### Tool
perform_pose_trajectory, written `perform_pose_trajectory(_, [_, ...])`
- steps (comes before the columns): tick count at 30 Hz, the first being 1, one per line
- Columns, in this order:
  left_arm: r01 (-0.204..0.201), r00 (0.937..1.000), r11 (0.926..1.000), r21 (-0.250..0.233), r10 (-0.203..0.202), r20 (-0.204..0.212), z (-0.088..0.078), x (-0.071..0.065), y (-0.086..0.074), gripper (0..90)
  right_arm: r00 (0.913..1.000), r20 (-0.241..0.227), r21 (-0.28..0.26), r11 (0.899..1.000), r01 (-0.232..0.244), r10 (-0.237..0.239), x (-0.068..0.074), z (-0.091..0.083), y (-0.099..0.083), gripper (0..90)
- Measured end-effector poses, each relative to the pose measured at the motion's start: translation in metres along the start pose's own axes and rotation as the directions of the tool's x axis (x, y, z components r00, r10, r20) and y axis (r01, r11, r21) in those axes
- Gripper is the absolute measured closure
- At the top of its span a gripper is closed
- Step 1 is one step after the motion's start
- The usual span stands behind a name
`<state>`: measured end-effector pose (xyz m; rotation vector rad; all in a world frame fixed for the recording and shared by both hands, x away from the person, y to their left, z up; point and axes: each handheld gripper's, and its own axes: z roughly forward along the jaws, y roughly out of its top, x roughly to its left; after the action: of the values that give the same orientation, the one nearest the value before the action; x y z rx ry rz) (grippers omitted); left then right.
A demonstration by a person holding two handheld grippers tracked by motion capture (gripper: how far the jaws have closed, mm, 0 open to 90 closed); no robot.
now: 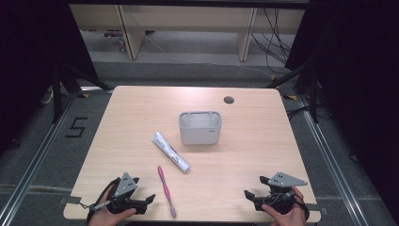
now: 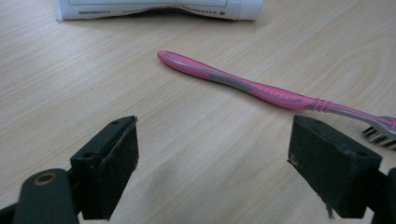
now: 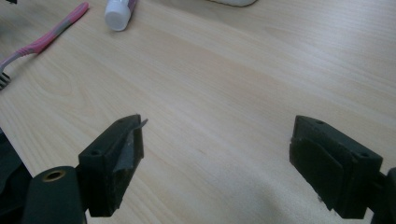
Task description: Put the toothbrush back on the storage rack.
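Currently, left gripper [image 1: 151, 198]: sits at about 7 o'clock on the table [image 1: 244, 160], near its front edge, held in the person's left hand [image 1: 109, 217]; its jaws stand wide apart with nothing but bare wood between them.
Right gripper [image 1: 248, 195]: sits at about 5 o'clock on the table, near the front edge, held in the right hand [image 1: 284, 217]; its jaws are also spread wide and grip nothing.
Toothbrush [image 1: 166, 189]: pink and grey, lying flat at about 6 o'clock, just beside the left gripper and well apart from the right one; its bristled head points toward the front edge, its handle end toward the centre. In the left gripper view the toothbrush [image 2: 261, 87] lies just beyond the jaw tips, touching neither.
Toothpaste tube [image 1: 170, 151]: white, lying flat and slanted just left of the table's centre, its cap end toward the front edge, near the toothbrush handle but apart from it.
Holder [image 1: 200, 127]: a grey box with an open top, standing upright near the centre, just beside the tube at the tube's 2 o'clock.
Hole [image 1: 228, 100]: a small round opening in the tabletop at about 12 o'clock, behind the holder.
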<state>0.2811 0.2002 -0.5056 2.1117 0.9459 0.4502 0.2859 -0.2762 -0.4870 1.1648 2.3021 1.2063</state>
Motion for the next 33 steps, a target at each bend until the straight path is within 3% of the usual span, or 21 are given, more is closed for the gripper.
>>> perform_pose_trajectory(8, [0.004, 1.0, 0.9999, -0.016, -0.004, 0.006, 0.001, -0.001, -0.001, 15.9, 0.9998, -0.019, 0.02, 1.0, -0.008, 0.009, 0.003, 0.002, 0.0, 19.6])
perform_pose_trajectory(10, [-0.022, 0.9998, 0.9998, 0.002, 0.022, 0.001, -0.001, 0.0, 0.0, 16.3, 0.9999, -0.012, 0.018, 1.0, 0.009, -0.008, 0.001, 0.002, 0.001, 19.5])
perform_pose_trajectory(13, [-0.014, 0.9997, 0.9997, -0.022, 0.014, 0.018, 0.0, -0.001, 0.001, 17.8, 0.9997, -0.022, 0.022, 1.0, -0.014, 0.015, 0.002, 0.002, 0.0, 20.0])
perform_pose_trajectory(15, [-0.035, 0.9993, 0.9987, -0.038, 0.035, 0.013, -0.003, -0.001, 0.004, 19.9, 0.9996, -0.025, 0.015, 1.0, -0.012, 0.012, 0.001, 0.003, 0.0, 20.2])
perform_pose_trajectory(16, [-0.036, 0.9992, 0.9981, -0.05, 0.036, 0.018, -0.004, 0.0, 0.006, 20.3, 0.9991, -0.022, 0.03, 0.999, -0.035, 0.036, 0.003, 0.003, 0.0, 20.3])
perform_pose_trajectory(17, [-0.026, 0.9992, 0.9965, -0.079, 0.028, 0.027, -0.003, 0.0, 0.007, 21.3, 0.9995, -0.024, 0.027, 0.999, -0.02, 0.02, 0.002, 0.003, 0.0, 20.4])
perform_pose_trajectory(22, [-0.079, 0.9958, 0.9947, -0.066, 0.082, 0.042, -0.001, 0.0, 0.01, 24.6, 0.9998, -0.02, 0.025, 1.0, -0.001, 0.001, 0.0, 0.004, 0.0, 20.7])
perform_pose_trajectory(23, [-0.105, 0.9932, 0.9923, -0.066, 0.108, 0.043, 0.0, 0.0, 0.012, 26.4, 0.9998, -0.02, 0.026, 1.0, -0.007, 0.007, 0.001, 0.004, 0.0, 20.7])
perform_pose_trajectory(24, [-0.11, 0.9922, 0.9922, -0.059, 0.113, 0.053, 0.0, -0.001, 0.013, 28.7, 0.9998, -0.021, 0.026, 1.0, -0.002, 0.003, 0.0, 0.004, 0.0, 20.8])
perform_pose_trajectory(25, [-0.105, 0.9927, 0.9912, -0.081, 0.109, 0.051, 0.002, -0.003, 0.014, 29.9, 0.9998, -0.021, 0.025, 1.0, -0.004, 0.004, 0.0, 0.004, 0.001, 20.8])
perform_pose_trajectory(26, [-0.133, 0.9893, 0.9885, -0.071, 0.137, 0.05, 0.001, -0.002, 0.016, 32.4, 0.9997, -0.025, 0.026, 1.0, -0.004, 0.004, 0.0, 0.004, 0.001, 20.8])
perform_pose_trajectory(27, [-0.124, 0.9902, 0.9887, -0.084, 0.129, 0.054, 0.002, -0.003, 0.017, 35.7, 0.9996, -0.028, 0.027, 1.0, -0.004, 0.005, 0.0, 0.004, 0.001, 20.9])
perform_pose_trajectory(28, [-0.168, 0.9842, 0.982, -0.087, 0.172, 0.043, 0.003, -0.002, 0.019, 39.2, 0.9992, -0.037, 0.029, 0.999, -0.013, 0.014, 0.0, 0.005, 0.0, 21.0])
perform_pose_trajectory(29, [-0.161, 0.9847, 0.982, -0.1, 0.166, 0.051, 0.003, -0.003, 0.02, 44.3, 0.9991, -0.03, 0.024, 0.999, -0.029, 0.029, 0.001, 0.005, 0.0, 21.0])
perform_pose_trajectory(30, [-0.193, 0.978, 0.9769, -0.091, 0.199, 0.061, 0.002, -0.003, 0.02, 50.9, 0.9997, -0.022, 0.021, 1.0, -0.009, 0.01, 0.0, 0.005, 0.0, 21.0])
perform_pose_trajectory(32, [-0.216, 0.9715, 0.971, -0.103, 0.224, 0.077, 0.002, -0.006, 0.02, 67.0, 0.9997, -0.024, 0.025, 1.0, -0.009, 0.009, 0.0, 0.005, 0.0, 21.1])
perform_pose_trajectory(33, [-0.239, 0.9641, 0.9659, -0.099, 0.248, 0.093, 0.001, -0.008, 0.021, 73.5, 0.9993, -0.03, 0.028, 0.999, -0.023, 0.023, 0.001, 0.005, 0.0, 21.1])
